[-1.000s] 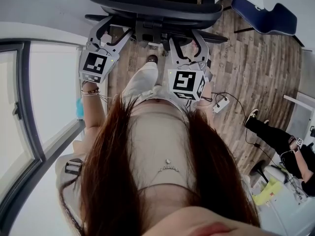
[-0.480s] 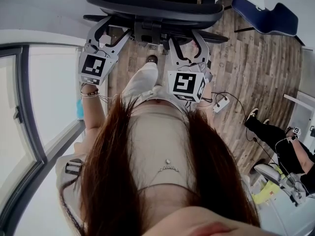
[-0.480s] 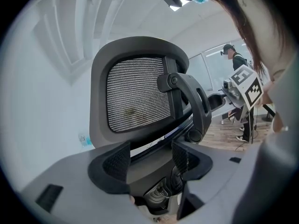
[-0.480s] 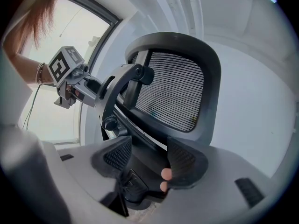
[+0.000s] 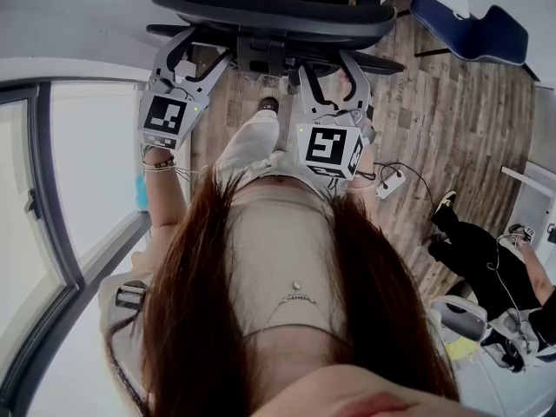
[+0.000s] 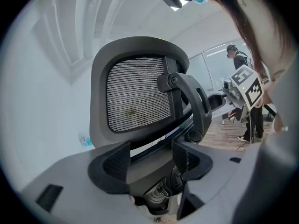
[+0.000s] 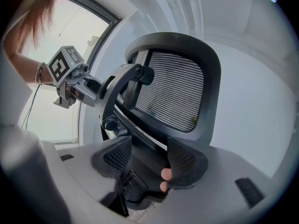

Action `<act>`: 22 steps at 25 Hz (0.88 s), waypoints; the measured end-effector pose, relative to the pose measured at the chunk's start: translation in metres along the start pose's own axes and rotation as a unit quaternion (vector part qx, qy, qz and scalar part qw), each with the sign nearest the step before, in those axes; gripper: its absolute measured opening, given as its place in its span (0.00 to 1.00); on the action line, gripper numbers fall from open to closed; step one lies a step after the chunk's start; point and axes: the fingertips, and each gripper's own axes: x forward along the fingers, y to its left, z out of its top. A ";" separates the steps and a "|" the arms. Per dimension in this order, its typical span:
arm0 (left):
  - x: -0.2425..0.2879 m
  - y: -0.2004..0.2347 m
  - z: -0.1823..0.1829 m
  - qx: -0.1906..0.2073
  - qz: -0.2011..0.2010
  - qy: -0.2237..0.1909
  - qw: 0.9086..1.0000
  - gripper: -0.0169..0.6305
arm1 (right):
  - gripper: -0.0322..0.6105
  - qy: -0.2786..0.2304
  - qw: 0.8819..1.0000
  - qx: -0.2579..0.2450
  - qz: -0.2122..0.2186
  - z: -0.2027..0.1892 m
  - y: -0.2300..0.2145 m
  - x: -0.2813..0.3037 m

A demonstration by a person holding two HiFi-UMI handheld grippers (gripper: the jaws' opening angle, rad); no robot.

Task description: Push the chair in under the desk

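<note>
The black office chair [image 5: 269, 11] stands just ahead of me, its curved back at the top of the head view. My left gripper [image 5: 198, 52] and right gripper [image 5: 328, 69] both reach up to the underside of that back, side by side. In the left gripper view the mesh headrest [image 6: 135, 97] rises beyond my left gripper [image 6: 148, 157], whose jaws stand apart with the chair's dark frame in the gap. The right gripper view shows the headrest [image 7: 173, 92] from the other side, beyond my open right gripper [image 7: 148, 157]. A pale surface [image 5: 69, 16], perhaps the desk, lies left of the chair.
A large window [image 5: 87, 189] runs along my left. Wood flooring [image 5: 452, 120] spreads to the right, with a blue chair [image 5: 473, 29], a cable and power strip [image 5: 389, 181], and a seated person in black [image 5: 486, 259] at the right edge.
The chair back has edged slightly away, toward the top of the view, with both grippers following. The person at the right has shifted and a white object has come in beside them.
</note>
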 end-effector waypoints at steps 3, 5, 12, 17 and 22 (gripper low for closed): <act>-0.003 -0.004 -0.001 0.000 0.001 -0.002 1.000 0.44 | 0.43 -0.002 1.000 -0.001 -0.002 -0.001 0.002 -0.004; -0.003 -0.003 0.000 0.000 -0.001 -0.001 1.000 0.44 | 0.43 -0.003 1.000 -0.001 -0.003 -0.001 0.001 -0.004; 0.001 0.000 -0.001 0.001 -0.003 -0.002 1.000 0.44 | 0.43 -0.003 1.000 -0.003 -0.001 0.000 0.000 0.001; 0.002 0.003 -0.001 0.002 -0.004 0.000 1.000 0.44 | 0.43 -0.005 1.000 -0.004 -0.002 0.000 0.000 0.003; 0.007 0.004 -0.001 0.004 -0.006 -0.001 1.000 0.44 | 0.43 -0.008 1.000 -0.004 -0.004 -0.001 -0.001 0.006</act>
